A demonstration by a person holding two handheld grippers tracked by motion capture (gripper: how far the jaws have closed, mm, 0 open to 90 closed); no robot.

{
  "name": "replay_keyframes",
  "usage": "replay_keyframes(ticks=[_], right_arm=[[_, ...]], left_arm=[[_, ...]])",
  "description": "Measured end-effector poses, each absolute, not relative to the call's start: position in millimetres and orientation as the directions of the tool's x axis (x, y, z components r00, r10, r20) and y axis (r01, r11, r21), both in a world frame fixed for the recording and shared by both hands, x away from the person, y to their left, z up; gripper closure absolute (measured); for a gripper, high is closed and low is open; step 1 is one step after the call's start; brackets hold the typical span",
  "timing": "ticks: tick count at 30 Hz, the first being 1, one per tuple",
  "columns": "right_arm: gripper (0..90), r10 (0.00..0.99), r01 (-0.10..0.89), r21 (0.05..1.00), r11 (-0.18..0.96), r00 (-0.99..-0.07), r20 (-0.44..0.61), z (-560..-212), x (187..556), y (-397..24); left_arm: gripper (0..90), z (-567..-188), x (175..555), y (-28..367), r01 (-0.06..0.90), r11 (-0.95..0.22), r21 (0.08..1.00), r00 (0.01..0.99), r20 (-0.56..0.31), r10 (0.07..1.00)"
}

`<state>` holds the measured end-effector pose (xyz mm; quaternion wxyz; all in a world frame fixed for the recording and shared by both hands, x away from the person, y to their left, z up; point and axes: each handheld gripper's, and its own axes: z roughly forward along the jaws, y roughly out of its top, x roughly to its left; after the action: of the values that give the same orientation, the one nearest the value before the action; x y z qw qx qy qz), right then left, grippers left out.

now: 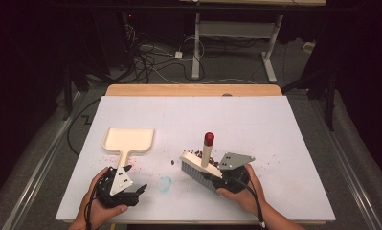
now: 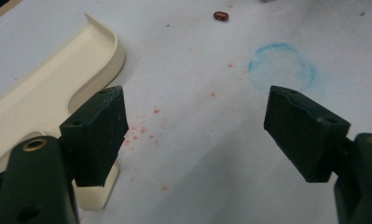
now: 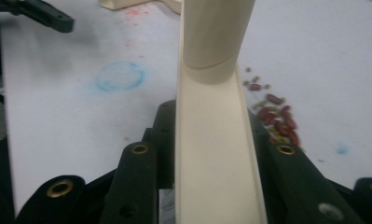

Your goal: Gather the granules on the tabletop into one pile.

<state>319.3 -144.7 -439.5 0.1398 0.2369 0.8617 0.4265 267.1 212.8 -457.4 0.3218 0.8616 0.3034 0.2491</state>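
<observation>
Your right gripper [image 1: 216, 178] is clamped on the cream brush [image 1: 199, 167], whose head runs lengthwise between the jaws, its red-capped handle [image 1: 207, 148] pointing up and away from you. Red beans [image 3: 279, 122] lie scattered just beside it. Your left gripper [image 1: 131, 184] is spread wide, empty, beside the cream dustpan's handle [image 2: 97, 189] (no lettering readable anywhere). The dustpan [image 1: 127, 140] opens away from you on the white table [image 1: 275, 124], near a blue ring mark [image 2: 281, 67].

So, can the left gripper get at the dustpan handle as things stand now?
Probably yes. The left gripper has its jaws wide open, and the dustpan handle lies just beside one jaw, with nothing between them. It needs only a small sideways shift.
</observation>
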Motion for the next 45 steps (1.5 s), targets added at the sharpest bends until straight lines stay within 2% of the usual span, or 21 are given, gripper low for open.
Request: replay_keyframes(ticks=[4,8,16,18,26,35,39,45], right_arm=[[67.5,0.549,0.289,0.800,0.526,-0.834,-0.060,-437,321,-151],[67.5,0.559,0.295,0.822,0.487,-0.829,-0.033,-428,321,-154],[67.4,0.530,0.270,0.851,0.451,-0.848,-0.012,-418,313,-111],[67.5,0.522,0.271,0.840,0.470,-0.852,-0.017,-425,310,-87],[67.5,0.566,0.315,0.809,0.497,-0.824,-0.027,-442,320,-54],[67.4,0.667,0.413,0.792,0.449,-0.745,0.010,-439,337,-87],[67.5,0.692,0.419,0.793,0.443,-0.722,-0.004,-437,337,-102],[67.4,0.711,0.440,0.817,0.372,-0.701,0.054,-423,336,-134]], left_arm=[[20.8,-457,267,214,0.365,-0.604,0.709,0.688,0.232,0.688],[20.8,-457,269,215,0.367,-0.600,0.711,0.680,0.235,0.695],[20.8,-455,272,226,0.395,-0.563,0.726,0.638,0.225,0.737],[20.8,-455,272,228,0.394,-0.561,0.728,0.633,0.227,0.740],[20.8,-457,269,225,0.370,-0.589,0.718,0.654,0.249,0.715],[20.8,-457,263,213,0.357,-0.634,0.686,0.677,0.277,0.681],[20.8,-458,263,210,0.356,-0.640,0.681,0.682,0.279,0.676],[20.8,-462,268,209,0.370,-0.651,0.663,0.689,0.275,0.671]])
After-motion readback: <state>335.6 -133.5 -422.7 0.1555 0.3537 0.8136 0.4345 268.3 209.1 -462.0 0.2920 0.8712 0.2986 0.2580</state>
